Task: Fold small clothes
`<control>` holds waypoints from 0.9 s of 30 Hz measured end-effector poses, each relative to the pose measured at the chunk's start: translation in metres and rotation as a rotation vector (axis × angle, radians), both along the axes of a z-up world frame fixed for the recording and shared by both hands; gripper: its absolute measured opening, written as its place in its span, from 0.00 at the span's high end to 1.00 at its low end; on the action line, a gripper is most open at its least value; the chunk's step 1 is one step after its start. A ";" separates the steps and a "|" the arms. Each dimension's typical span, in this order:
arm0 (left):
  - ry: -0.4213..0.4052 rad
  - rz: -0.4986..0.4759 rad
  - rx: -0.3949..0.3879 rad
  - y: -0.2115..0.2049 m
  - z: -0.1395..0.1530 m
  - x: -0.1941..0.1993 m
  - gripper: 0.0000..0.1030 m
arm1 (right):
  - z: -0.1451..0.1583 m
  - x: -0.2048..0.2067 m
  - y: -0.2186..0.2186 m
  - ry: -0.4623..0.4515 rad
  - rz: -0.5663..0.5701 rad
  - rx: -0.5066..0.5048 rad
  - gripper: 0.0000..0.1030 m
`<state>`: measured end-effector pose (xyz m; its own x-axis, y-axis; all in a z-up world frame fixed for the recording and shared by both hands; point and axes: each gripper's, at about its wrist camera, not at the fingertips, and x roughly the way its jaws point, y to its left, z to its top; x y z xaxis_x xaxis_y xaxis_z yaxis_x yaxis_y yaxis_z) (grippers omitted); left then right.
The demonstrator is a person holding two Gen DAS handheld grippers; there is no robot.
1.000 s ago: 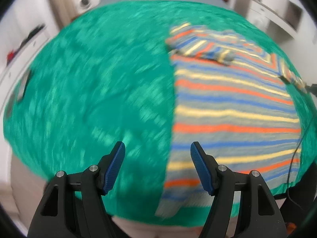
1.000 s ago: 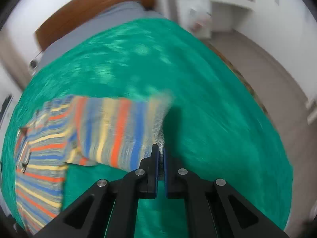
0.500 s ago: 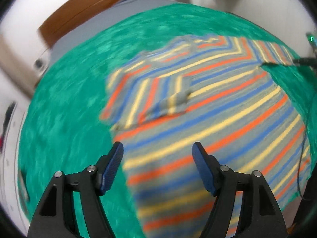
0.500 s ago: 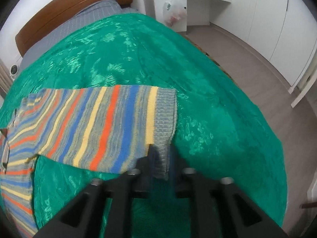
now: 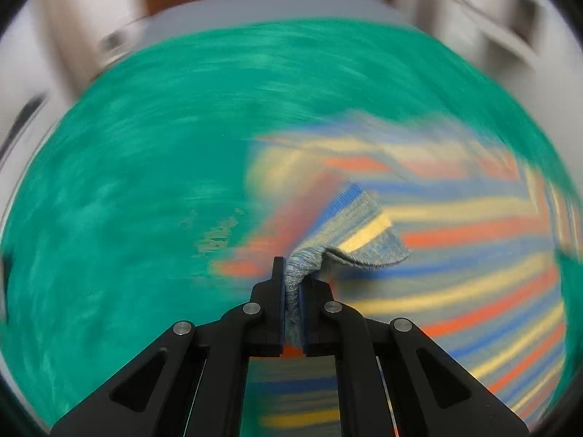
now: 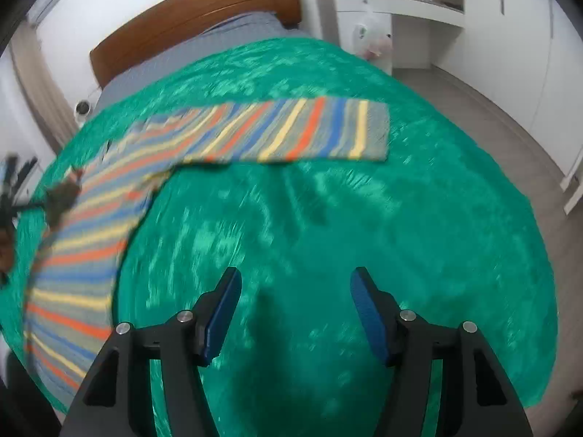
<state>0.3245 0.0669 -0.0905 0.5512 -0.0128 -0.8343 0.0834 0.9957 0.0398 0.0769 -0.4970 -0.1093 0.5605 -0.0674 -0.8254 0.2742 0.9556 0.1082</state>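
Note:
A striped knit sweater in grey, blue, orange and yellow lies on a green bedspread. In the right wrist view one sleeve lies stretched out flat to the right. My right gripper is open and empty, above bare bedspread in front of that sleeve. In the left wrist view my left gripper is shut on the grey cuff of the other sleeve and holds it lifted over the sweater's body. That view is motion-blurred.
A wooden headboard and grey pillow area are at the far end of the bed. White cabinets and a grey floor lie to the right. The other gripper shows at the far left.
My left gripper has closed on the left sleeve's cuff and lifted it. My right gripper has let go of the right sleeve, opened and pulled back; the sleeve now lies flat.

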 end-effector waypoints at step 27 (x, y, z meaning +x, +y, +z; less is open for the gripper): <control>-0.063 0.390 -0.104 0.189 -0.037 -0.069 0.09 | -0.036 0.013 0.013 -0.043 -0.036 -0.011 0.08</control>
<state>0.2551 0.2557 -0.1271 0.5814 0.1247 -0.8040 -0.3002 0.9513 -0.0696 0.0895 -0.4839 -0.1457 0.5928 -0.0971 -0.7995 0.3037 0.9464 0.1103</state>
